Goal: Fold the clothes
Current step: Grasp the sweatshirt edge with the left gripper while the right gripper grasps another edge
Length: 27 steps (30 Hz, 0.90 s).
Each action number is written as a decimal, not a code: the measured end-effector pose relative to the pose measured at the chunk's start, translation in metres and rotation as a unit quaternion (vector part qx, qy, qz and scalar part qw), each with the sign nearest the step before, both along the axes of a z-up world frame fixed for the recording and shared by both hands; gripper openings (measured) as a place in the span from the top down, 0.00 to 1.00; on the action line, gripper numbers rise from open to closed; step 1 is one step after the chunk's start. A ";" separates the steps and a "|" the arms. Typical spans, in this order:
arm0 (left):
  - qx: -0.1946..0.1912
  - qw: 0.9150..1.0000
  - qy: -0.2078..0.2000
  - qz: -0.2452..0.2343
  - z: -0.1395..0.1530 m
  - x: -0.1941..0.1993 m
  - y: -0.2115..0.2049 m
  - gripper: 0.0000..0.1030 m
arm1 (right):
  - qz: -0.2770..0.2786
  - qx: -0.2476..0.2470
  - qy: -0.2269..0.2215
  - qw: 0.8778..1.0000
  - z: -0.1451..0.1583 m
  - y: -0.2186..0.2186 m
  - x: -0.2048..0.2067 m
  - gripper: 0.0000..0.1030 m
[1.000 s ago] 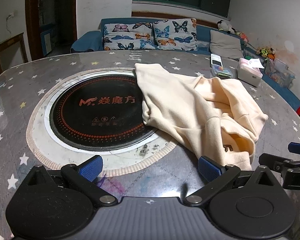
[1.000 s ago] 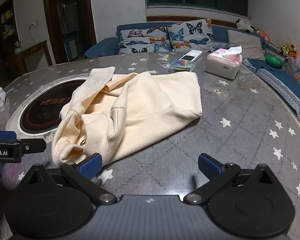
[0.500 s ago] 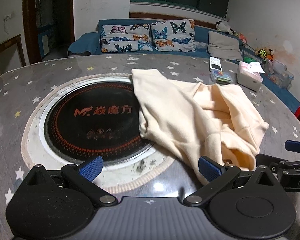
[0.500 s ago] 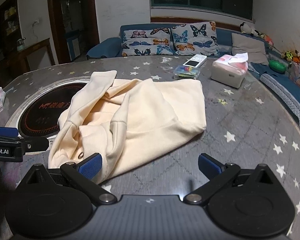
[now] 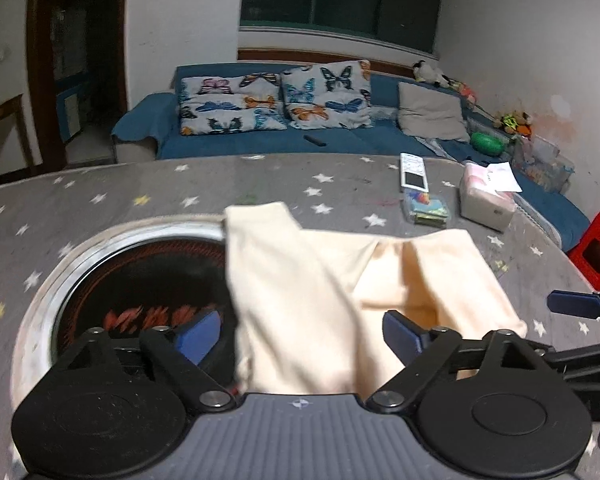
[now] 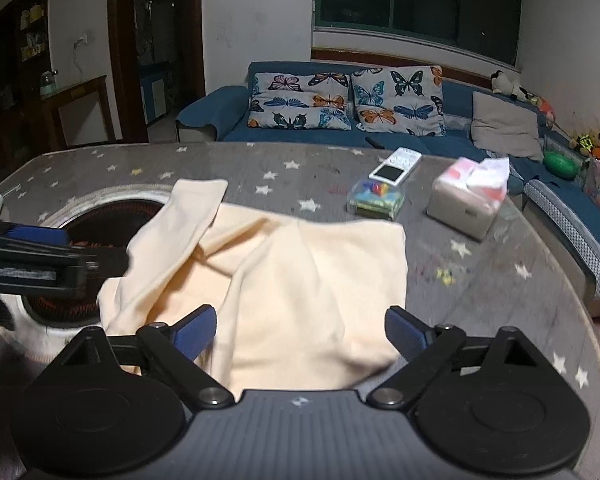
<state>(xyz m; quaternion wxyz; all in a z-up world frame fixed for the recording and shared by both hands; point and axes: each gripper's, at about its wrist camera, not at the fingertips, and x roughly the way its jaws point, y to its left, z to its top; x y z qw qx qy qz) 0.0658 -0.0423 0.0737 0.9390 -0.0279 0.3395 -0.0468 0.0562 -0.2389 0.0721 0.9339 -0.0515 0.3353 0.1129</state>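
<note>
A cream sweatshirt (image 5: 300, 304) lies crumpled on the star-patterned table, partly over a round black cooktop (image 5: 148, 280); it also shows in the right wrist view (image 6: 308, 288). My left gripper (image 5: 300, 340) is open, its blue pads on either side of the garment's near left part. My right gripper (image 6: 300, 332) is open, its pads straddling the garment's near edge. Each gripper shows at the edge of the other's view: the right one (image 5: 580, 308) and the left one (image 6: 40, 256).
A remote (image 6: 396, 166), a small clear box of coloured bits (image 6: 376, 200) and a tissue box (image 6: 470, 200) sit at the table's far right. A blue sofa (image 6: 380, 136) with butterfly cushions stands behind. A red crate (image 5: 598, 248) stands right of the table.
Both grippers have moved forward over the sweatshirt, so its near edge now lies between their open fingers. The garment itself has not clearly moved.
</note>
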 end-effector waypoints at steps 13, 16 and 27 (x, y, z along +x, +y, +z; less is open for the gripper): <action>0.004 0.995 0.078 -0.058 -0.041 0.057 -0.015 0.92 | 0.010 0.002 0.012 1.000 0.005 0.001 0.049 0.23; -0.004 0.996 0.065 -0.060 -0.038 0.047 -0.007 0.96 | 0.019 0.010 0.013 1.000 0.004 0.006 0.065 0.28; -0.021 0.998 0.043 -0.047 -0.028 0.022 0.026 0.97 | 0.026 0.011 0.061 0.998 -0.034 0.031 0.131 0.57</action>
